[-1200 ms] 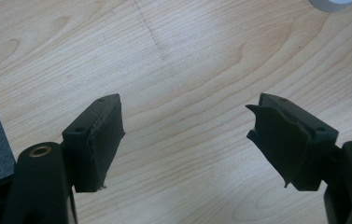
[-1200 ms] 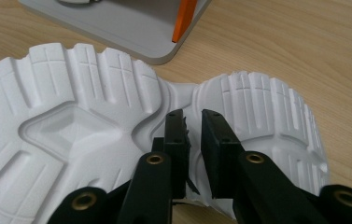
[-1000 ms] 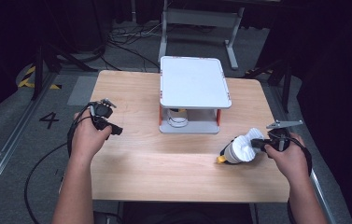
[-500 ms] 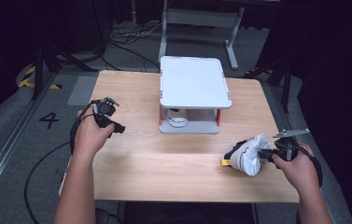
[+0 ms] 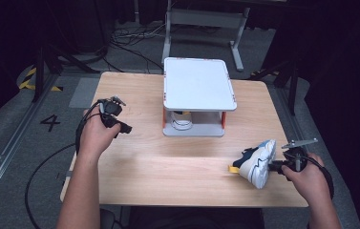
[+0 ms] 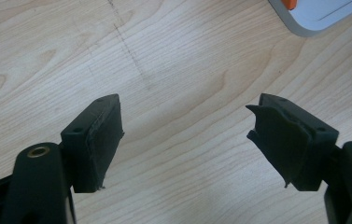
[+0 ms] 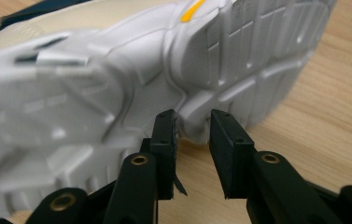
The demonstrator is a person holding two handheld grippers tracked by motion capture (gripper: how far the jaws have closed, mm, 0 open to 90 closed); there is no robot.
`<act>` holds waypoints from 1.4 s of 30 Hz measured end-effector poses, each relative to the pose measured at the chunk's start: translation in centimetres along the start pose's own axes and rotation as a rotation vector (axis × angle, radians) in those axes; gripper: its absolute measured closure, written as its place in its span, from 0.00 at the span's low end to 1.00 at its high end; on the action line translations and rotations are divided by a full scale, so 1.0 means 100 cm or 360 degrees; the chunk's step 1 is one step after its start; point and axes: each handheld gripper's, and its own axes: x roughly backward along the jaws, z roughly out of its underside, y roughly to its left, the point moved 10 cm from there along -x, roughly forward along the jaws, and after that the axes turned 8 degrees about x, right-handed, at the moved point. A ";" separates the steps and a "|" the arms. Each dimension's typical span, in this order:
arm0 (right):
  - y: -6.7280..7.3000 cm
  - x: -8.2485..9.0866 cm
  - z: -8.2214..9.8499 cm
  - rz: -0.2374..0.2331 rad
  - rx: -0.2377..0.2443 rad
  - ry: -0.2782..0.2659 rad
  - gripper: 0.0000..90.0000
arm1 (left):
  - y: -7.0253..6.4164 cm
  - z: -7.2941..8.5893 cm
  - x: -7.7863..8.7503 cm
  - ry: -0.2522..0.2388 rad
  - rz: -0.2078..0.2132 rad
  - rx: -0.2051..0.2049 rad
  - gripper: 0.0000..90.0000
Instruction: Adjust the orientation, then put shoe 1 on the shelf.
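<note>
Our right tongs (image 7: 192,130) sit at the sole edge of the white sneaker (image 7: 131,70); jaws have just been opening, sole rim between them, pads slightly off it. Sneaker lies on its side at the bench's (image 5: 168,162) front right. Our left tongs (image 6: 185,140) are wide open, nothing between, over bare wood left of the white two-tier rack (image 5: 199,88).
</note>
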 end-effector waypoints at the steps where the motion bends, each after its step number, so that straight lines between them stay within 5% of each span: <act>1: -0.002 -0.001 0.002 0.0015 -0.0002 0.0015 0.80 | -0.001 0.000 0.000 -0.0001 0.0001 0.0007 0.27; 5: -0.008 -0.016 0.006 0.0067 0.0041 0.0054 0.77 | -0.002 -0.002 -0.001 -0.0002 0.0003 -0.0002 0.27; 12: -0.006 -0.028 -0.006 0.0038 0.0064 -0.0022 0.71 | 0.002 0.001 0.001 -0.0005 -0.0006 0.0005 0.27; 22: -0.011 0.020 -0.022 0.0114 0.0013 -0.0192 0.64 | 0.000 0.003 0.000 0.0007 -0.0007 0.0009 0.27; 35: 0.015 0.035 -0.058 0.0074 0.0101 -0.0301 0.57 | -0.001 0.008 -0.003 0.0035 -0.0009 -0.0010 0.27; 42: 0.031 0.015 -0.085 -0.0027 0.0201 -0.0204 0.52 | 0.004 0.019 0.000 0.0043 -0.0031 0.0025 0.27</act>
